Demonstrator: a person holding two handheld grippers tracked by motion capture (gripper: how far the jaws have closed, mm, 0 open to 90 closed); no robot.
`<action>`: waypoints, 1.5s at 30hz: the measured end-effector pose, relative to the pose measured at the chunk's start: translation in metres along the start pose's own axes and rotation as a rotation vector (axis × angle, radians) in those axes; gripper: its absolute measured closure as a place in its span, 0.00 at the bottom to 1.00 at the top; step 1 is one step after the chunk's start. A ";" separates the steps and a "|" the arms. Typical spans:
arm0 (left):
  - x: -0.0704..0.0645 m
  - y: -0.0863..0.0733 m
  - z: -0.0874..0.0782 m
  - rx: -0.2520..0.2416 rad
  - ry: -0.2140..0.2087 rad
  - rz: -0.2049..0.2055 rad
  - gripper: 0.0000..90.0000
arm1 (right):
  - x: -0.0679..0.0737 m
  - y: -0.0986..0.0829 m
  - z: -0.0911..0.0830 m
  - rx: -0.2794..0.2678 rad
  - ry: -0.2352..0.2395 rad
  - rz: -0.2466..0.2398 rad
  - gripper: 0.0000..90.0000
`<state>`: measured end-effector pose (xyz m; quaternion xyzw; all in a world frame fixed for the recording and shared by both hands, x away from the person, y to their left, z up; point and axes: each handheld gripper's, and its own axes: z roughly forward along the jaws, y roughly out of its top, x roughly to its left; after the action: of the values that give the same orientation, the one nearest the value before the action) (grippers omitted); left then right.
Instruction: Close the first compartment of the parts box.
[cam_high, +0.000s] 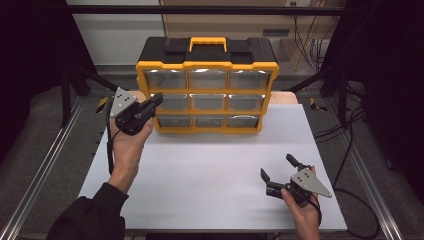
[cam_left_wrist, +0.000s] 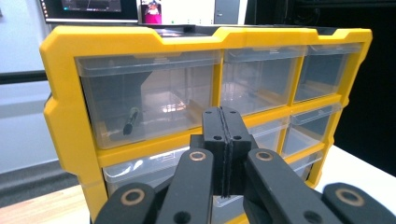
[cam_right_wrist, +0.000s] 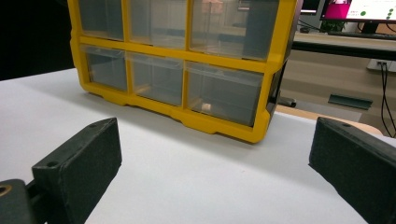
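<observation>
On a pale grey table (cam_high: 210, 170) ringed by dark floor, metal rails and cables stands a yellow-framed drawer cabinet (cam_high: 206, 92) with a black top and nine clear drawers, set at the far edge of the surface and facing the person. Beyond it, the gripper views show a lit room with monitors on a desk, which the high view leaves mostly dark. From above, the left gripper (cam_high: 152, 104) hovers just beside the cabinet's left edge at the middle row, while the right gripper (cam_high: 279, 167) rests low near the table's near right corner, well apart from the cabinet. The left gripper view shows its jaws clenched together with nothing between them, and a small dark pen-like item (cam_left_wrist: 130, 120) lying in the top drawer (cam_left_wrist: 149, 95) on that side. The right gripper view shows its jaws spread wide, released, and a small pale piece (cam_right_wrist: 205, 107) inside the bottom drawer (cam_right_wrist: 224, 93) nearest it.
</observation>
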<state>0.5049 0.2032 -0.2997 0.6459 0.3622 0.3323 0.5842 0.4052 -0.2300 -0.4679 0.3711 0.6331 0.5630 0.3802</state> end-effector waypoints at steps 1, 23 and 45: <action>0.000 0.000 -0.002 -0.005 -0.004 -0.003 0.96 | 0.001 0.000 0.000 0.001 0.003 -0.001 0.03; -0.011 0.008 -0.013 -0.037 -0.064 0.009 0.19 | 0.000 0.000 0.000 0.003 0.001 -0.003 0.02; -0.022 -0.002 -0.022 -0.019 -0.098 0.026 0.05 | 0.000 0.000 0.000 0.008 -0.006 -0.010 0.02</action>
<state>0.4751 0.1958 -0.3000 0.6603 0.3215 0.3113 0.6031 0.4050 -0.2302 -0.4678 0.3712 0.6360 0.5574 0.3835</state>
